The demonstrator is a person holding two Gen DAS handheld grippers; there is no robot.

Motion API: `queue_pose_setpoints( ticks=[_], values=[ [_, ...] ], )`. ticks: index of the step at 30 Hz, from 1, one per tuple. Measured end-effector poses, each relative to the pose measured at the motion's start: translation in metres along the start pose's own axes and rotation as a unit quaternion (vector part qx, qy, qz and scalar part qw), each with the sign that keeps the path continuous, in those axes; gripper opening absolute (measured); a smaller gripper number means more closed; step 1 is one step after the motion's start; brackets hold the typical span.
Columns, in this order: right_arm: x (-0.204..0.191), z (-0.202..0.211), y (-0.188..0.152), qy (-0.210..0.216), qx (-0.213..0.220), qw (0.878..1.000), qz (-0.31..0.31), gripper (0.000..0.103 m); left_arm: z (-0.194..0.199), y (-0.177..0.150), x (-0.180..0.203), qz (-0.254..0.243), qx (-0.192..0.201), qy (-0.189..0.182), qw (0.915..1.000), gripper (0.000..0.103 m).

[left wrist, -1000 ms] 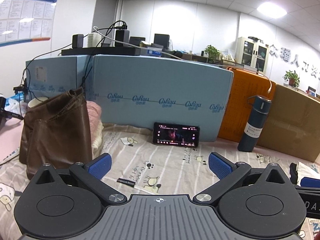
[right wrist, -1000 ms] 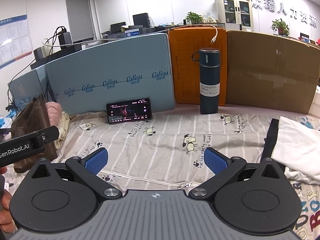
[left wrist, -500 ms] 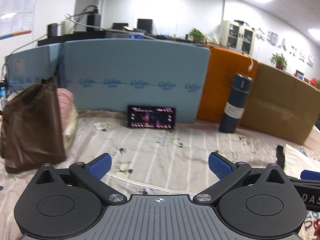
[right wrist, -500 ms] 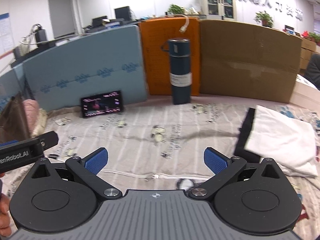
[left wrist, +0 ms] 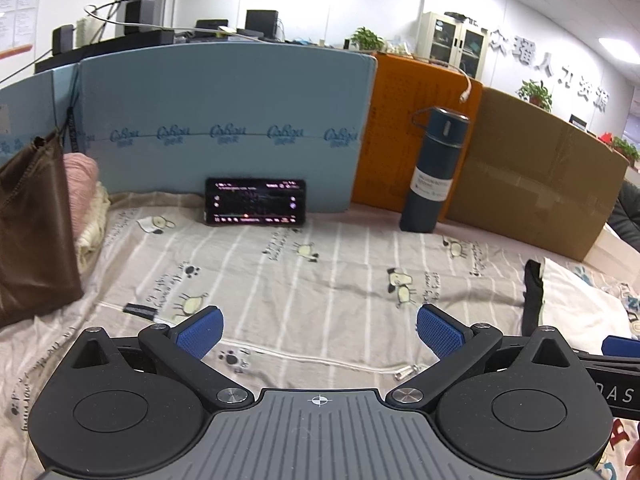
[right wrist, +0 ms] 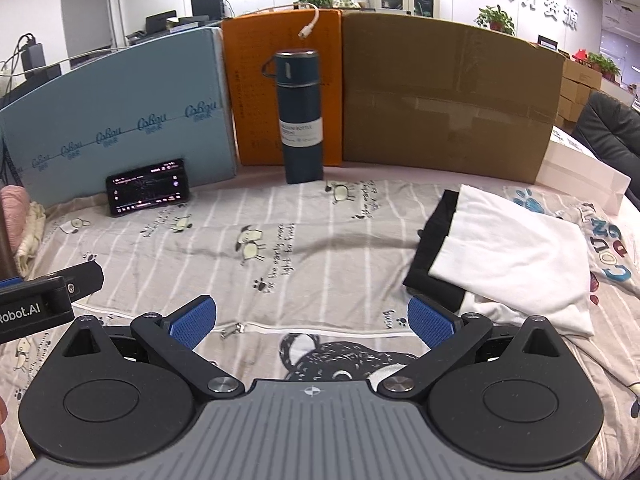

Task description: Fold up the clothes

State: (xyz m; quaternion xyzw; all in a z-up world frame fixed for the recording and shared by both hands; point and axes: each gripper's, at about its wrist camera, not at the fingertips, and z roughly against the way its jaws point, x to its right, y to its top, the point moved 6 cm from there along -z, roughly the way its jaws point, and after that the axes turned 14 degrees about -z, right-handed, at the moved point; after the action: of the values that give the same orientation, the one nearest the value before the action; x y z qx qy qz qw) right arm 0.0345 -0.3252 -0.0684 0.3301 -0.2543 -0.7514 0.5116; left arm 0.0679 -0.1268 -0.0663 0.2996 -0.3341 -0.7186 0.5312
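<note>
A folded white garment [right wrist: 516,252] lies on a folded black one [right wrist: 434,248] at the right of the bed; the stack's edge also shows in the left wrist view [left wrist: 560,296]. A brown garment [left wrist: 32,232] hangs at the far left, with pink and cream clothes [left wrist: 86,196] beside it. My left gripper [left wrist: 318,330] is open and empty above the striped sheet [left wrist: 320,280]. My right gripper [right wrist: 310,320] is open and empty, its right fingertip close to the black garment's near corner.
A phone [left wrist: 256,201] leans on the blue foam board [left wrist: 224,120]. A dark blue vacuum bottle [right wrist: 300,120] stands before the orange board [right wrist: 256,92] and a cardboard panel [right wrist: 448,96]. White boxes [right wrist: 580,168] sit at the far right.
Both grippers have swung to the right, staying open. The brown garment has slid to the left edge; the white and black stack has come fully into the right view.
</note>
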Motion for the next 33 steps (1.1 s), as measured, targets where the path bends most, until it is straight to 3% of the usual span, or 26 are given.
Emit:
queue_pose_setpoints(
  ticks=[10, 16, 19, 23, 26, 30, 33],
  values=[
    [0.051, -0.009, 0.007, -0.017, 0.004, 1.000, -0.017, 0.103, -0.009, -0.018, 0.034, 0.056, -0.032, -0.085, 0.9943, 0.103],
    [0.111, -0.023, 0.014, -0.077, 0.026, 0.997, 0.001, 0.103, -0.021, -0.021, 0.071, 0.032, -0.053, -0.127, 0.9900, 0.103],
    [0.145, -0.033, 0.024, -0.111, 0.043, 0.993, 0.010, 0.103, -0.037, -0.020, 0.088, 0.040, -0.078, -0.157, 0.9836, 0.103],
    [0.181, -0.055, 0.039, -0.159, 0.053, 0.983, 0.069, 0.103, -0.068, -0.006, 0.111, 0.113, -0.085, -0.224, 0.9642, 0.102],
    [0.196, -0.079, 0.042, -0.163, 0.035, 0.980, 0.111, 0.102, -0.096, 0.004, 0.131, 0.161, -0.088, -0.272, 0.9446, 0.102],
    [0.199, -0.107, 0.037, -0.144, -0.003, 0.977, 0.154, 0.101, -0.134, 0.003, 0.153, 0.230, -0.123, -0.325, 0.9091, 0.094],
    [0.196, -0.122, 0.034, -0.137, -0.020, 0.975, 0.172, 0.101, -0.156, -0.006, 0.165, 0.289, -0.156, -0.354, 0.8758, 0.094]
  ],
)
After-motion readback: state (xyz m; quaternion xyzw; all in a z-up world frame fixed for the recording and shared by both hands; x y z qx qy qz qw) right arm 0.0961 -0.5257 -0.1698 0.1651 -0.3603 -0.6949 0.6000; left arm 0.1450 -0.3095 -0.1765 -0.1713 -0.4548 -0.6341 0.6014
